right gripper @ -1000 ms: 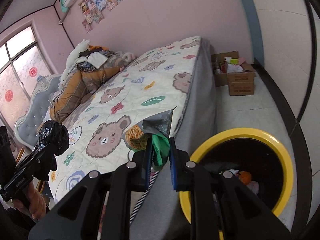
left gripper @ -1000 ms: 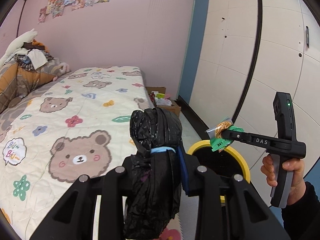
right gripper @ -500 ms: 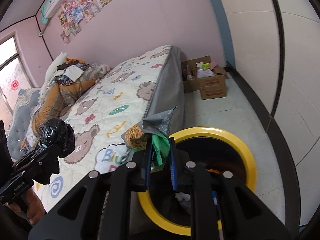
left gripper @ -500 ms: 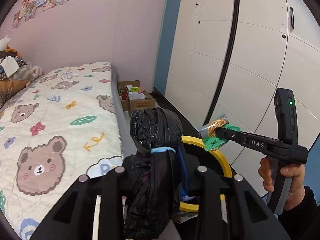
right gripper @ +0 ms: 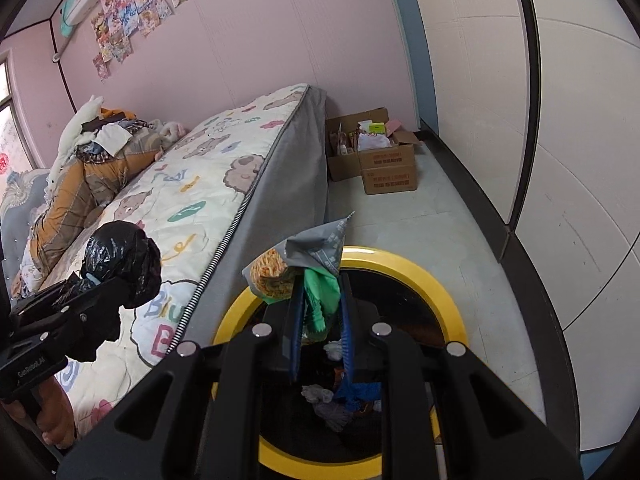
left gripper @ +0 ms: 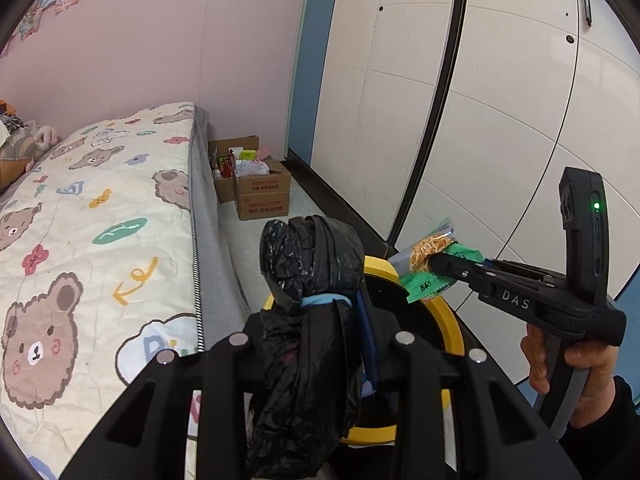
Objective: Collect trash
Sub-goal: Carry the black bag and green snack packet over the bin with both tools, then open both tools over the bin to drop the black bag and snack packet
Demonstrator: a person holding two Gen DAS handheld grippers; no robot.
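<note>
over the last second both grippers had swung away from the bear-print quilted bed (right gripper: pixel 168 208) towards the round yellow-rimmed trash bin (right gripper: pixel 440 284) on the grey floor beside it. the right gripper (right gripper: pixel 320 316) now hung directly above the bin's dark mouth, its fingers pinched narrow on crumpled snack wrappers, green, grey and noodle-printed (right gripper: pixel 296 268). the left gripper (left gripper: pixel 320 312) sat near the bin's rim on the bed side, its fingers clamped on a bunched black plastic bag tied with a blue band (left gripper: pixel 312 256). other rubbish already lay inside the bin. judging by this, the carry looked finished and the wrappers seemed ready to drop first.
</note>
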